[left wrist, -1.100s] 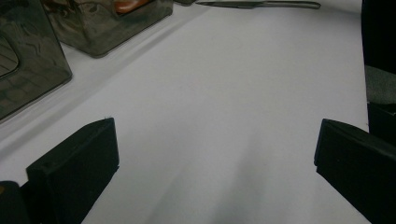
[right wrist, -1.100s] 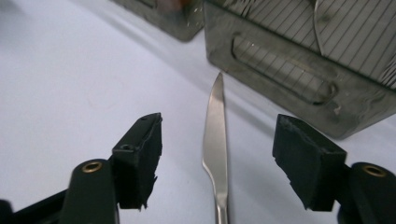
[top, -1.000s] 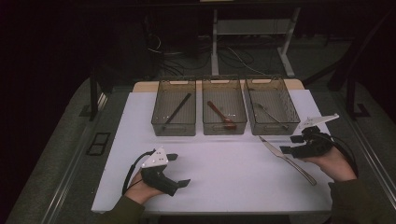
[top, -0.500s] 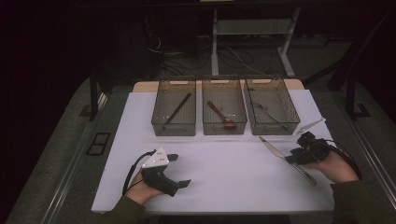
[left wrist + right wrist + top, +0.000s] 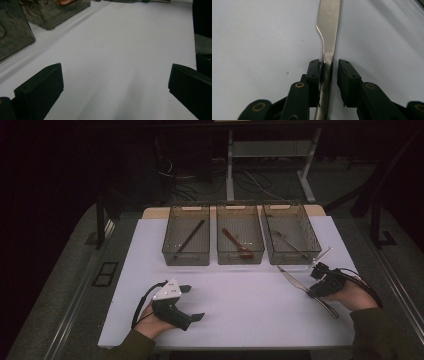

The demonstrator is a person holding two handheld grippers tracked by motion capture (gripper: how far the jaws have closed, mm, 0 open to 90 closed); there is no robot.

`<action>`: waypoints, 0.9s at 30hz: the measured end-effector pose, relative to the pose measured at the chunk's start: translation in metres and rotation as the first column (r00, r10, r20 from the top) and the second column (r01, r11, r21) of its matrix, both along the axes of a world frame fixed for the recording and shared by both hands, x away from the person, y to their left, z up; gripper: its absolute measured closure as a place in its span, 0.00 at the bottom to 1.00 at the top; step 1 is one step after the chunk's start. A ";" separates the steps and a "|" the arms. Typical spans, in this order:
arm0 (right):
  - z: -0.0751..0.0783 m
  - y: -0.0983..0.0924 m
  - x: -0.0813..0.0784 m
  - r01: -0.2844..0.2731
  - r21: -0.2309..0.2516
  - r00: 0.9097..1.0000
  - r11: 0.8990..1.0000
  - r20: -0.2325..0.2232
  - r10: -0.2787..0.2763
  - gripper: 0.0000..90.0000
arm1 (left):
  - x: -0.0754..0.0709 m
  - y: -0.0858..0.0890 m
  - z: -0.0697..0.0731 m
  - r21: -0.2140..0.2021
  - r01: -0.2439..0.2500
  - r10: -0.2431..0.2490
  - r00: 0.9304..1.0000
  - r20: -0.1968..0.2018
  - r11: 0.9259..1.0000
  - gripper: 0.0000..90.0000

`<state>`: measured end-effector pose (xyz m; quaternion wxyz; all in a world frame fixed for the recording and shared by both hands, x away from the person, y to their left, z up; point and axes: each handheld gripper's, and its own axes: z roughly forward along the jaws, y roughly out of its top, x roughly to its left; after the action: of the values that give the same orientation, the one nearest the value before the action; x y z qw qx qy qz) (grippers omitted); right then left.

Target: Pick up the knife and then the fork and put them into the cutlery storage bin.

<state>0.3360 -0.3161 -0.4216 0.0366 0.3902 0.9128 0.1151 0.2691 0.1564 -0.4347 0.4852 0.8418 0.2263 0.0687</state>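
Fingers of the right gripper [image 5: 329, 72] closing astride knife [image 5: 328, 37] on white table [image 5: 240, 310], dark room.

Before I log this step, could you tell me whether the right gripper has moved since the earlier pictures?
Yes: the right gripper has dropped away from the right-hand bin, down onto the knife.
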 end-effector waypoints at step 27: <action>0.004 -0.003 -0.003 -0.037 0.027 0.999 0.999 -0.002 0.037 0.89 | 0.000 -0.001 0.000 0.007 0.003 -0.003 1.000 0.000 1.000 0.00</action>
<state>0.3335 -0.3187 -0.4178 0.0281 0.3739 0.9183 0.1274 0.2690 0.1555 -0.4350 0.4824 0.8438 0.2247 0.0686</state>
